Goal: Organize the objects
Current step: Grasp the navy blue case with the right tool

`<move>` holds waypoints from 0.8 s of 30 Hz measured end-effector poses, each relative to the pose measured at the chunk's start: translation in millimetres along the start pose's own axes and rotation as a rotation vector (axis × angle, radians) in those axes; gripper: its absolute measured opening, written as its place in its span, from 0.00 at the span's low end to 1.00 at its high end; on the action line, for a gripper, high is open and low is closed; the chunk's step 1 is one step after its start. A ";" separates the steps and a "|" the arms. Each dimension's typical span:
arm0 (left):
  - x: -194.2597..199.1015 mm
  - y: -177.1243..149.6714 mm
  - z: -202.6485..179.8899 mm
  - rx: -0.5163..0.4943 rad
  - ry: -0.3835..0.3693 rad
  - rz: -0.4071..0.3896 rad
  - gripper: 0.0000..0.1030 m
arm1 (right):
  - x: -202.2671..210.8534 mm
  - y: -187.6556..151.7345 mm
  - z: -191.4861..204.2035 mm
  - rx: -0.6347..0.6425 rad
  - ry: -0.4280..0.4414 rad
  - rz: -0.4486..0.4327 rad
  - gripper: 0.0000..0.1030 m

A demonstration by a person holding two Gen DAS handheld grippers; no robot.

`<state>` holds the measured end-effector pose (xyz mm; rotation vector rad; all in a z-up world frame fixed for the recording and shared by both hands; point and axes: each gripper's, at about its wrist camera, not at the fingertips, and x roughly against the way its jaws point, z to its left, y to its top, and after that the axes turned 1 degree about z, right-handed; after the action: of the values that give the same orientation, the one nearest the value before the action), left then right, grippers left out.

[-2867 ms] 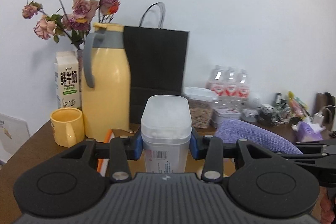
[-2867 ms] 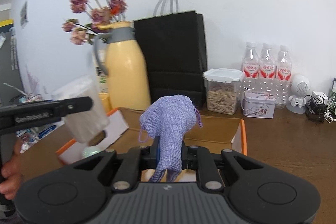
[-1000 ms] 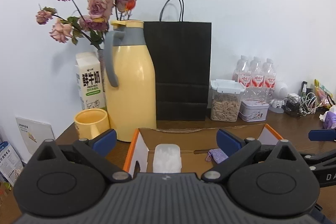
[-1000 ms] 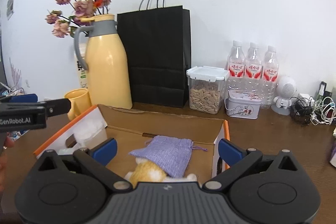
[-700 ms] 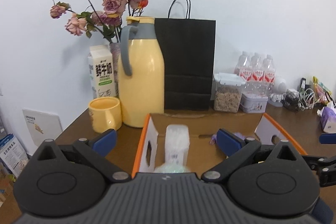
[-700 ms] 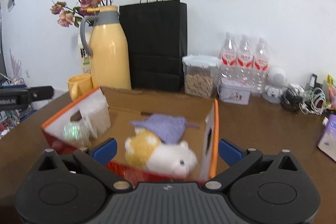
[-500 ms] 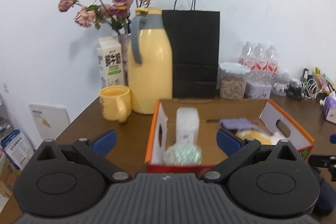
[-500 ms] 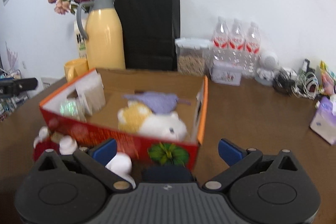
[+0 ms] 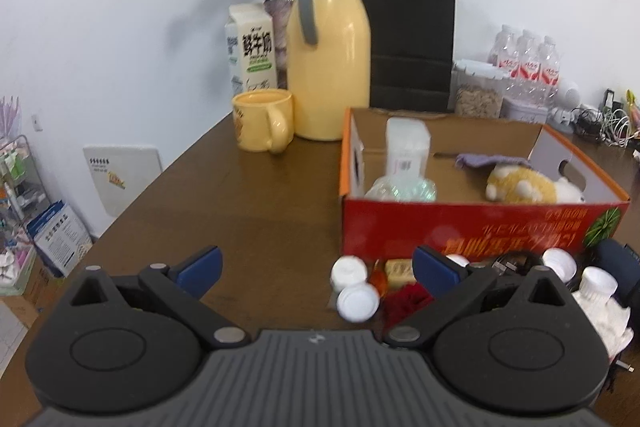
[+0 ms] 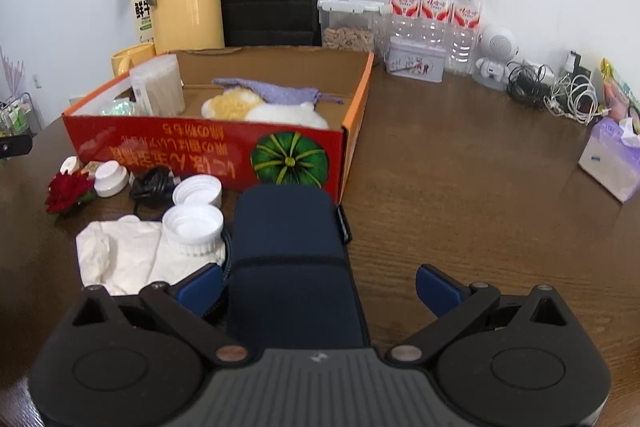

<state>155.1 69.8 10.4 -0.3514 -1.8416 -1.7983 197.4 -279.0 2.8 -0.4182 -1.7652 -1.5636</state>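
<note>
A red cardboard box point(image 9: 460, 223) point(image 10: 180, 151) on the brown table holds a clear cotton-swab tub point(image 9: 407, 147) point(image 10: 158, 85), a purple pouch point(image 10: 276, 91), a plush toy point(image 10: 264, 111) and a crinkled clear item point(image 9: 400, 189). In front of the box lie white jars point(image 10: 192, 223), a red flower point(image 10: 68, 189), a black cable point(image 10: 154, 183), a white cloth point(image 10: 120, 251) and a navy case point(image 10: 290, 259). My left gripper point(image 9: 316, 263) is open and empty, pulled back from the box. My right gripper point(image 10: 318, 285) is open over the navy case, not touching it.
A yellow jug point(image 9: 330, 67), yellow mug point(image 9: 262, 119), milk carton point(image 9: 252, 53), flowers and black bag point(image 9: 412, 35) stand behind the box. Water bottles point(image 10: 436, 15), a nut container point(image 10: 348, 27), a tin, cables point(image 10: 560, 91) and a tissue pack point(image 10: 612, 155) are at right.
The tub and the purple pouch were let go into the box. Both grippers have opened and pulled back toward the table's near side, bringing the loose items in front of the box into view.
</note>
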 end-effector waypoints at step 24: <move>-27.1 -10.6 21.8 0.033 0.047 0.068 1.00 | -25.9 1.3 -14.6 -0.116 0.021 -0.029 0.77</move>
<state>167.4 95.2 -12.4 -0.3525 -1.8034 -1.7141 220.4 -287.0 -14.4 -0.4327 -1.6773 -1.6898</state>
